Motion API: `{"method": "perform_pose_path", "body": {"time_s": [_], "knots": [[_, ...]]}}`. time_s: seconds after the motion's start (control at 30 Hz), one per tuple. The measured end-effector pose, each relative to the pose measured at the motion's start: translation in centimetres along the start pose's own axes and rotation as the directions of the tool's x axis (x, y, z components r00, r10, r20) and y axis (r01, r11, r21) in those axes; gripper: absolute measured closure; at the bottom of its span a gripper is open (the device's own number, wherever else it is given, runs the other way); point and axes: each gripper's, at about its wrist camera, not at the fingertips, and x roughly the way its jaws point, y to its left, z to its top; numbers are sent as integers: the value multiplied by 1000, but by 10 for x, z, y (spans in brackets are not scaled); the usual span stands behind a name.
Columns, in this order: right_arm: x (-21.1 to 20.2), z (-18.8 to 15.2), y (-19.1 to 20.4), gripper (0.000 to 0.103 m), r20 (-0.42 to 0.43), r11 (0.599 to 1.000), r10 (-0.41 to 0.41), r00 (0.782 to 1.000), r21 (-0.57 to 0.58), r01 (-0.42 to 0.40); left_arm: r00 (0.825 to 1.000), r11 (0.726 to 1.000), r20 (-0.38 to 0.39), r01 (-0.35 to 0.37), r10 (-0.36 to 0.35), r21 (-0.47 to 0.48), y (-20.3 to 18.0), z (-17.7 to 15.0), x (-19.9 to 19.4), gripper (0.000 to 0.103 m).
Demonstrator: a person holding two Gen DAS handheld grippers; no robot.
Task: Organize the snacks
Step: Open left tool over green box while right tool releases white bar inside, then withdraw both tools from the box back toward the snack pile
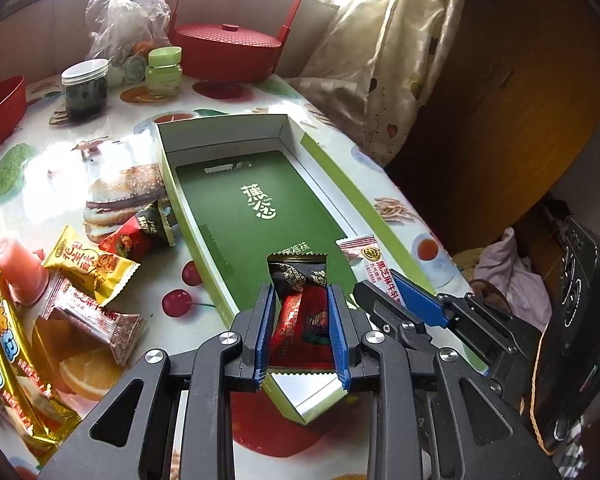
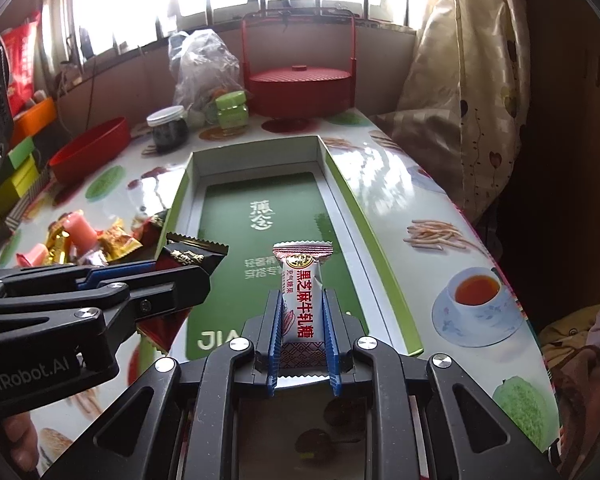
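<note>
1. The counter wears a glossy cloth printed with burgers, cherries and teacups; a red lidded basket stands at its far end.
2. A long open green box lies along the counter, its green floor bare.
3. A loose heap of wrapped snacks lies on the counter beside the box, on the left in the left wrist view.
4. The left hand-held gripper pinches a red-and-black snack packet over the box's near end.
5. The right hand-held gripper pinches a white nougat bar, likewise above the box's near end; the two grippers sit just beside each other.
</note>
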Motion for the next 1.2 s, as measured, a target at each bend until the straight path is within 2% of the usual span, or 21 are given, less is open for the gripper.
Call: {"method": "perform_pose_path", "body": {"time_s": [0.13,0.2,0.37,0.47,0.73,1.2], "knots": [[8,-1,-2,84,-19,1000,-6,1000,-3,6,999,1000,-31,10,-11,-25,3,-1,9,76],[9,-2,-3,77,-20,1000,-6,1000,-2,6,999,1000,-31,11,-12,-20,3,-1,10,75],[11,-4,-3,69,-25,1000,-9,1000,-10,9,1000,1000,-28,7,-7,-12,1,-3,8,71],[9,-5,-1,66,-29,999,-19,999,-36,18,1000,1000,-25,15,-15,-16,1,-3,5,62],[-3,-15,1,66,-43,995,-43,998,-96,39,998,998,-42,51,-52,-28,-4,-15,-1,61],[-33,-45,-7,66,-64,994,-63,996,-93,57,989,993,-88,116,-116,3,-28,-46,-12,62]]}}
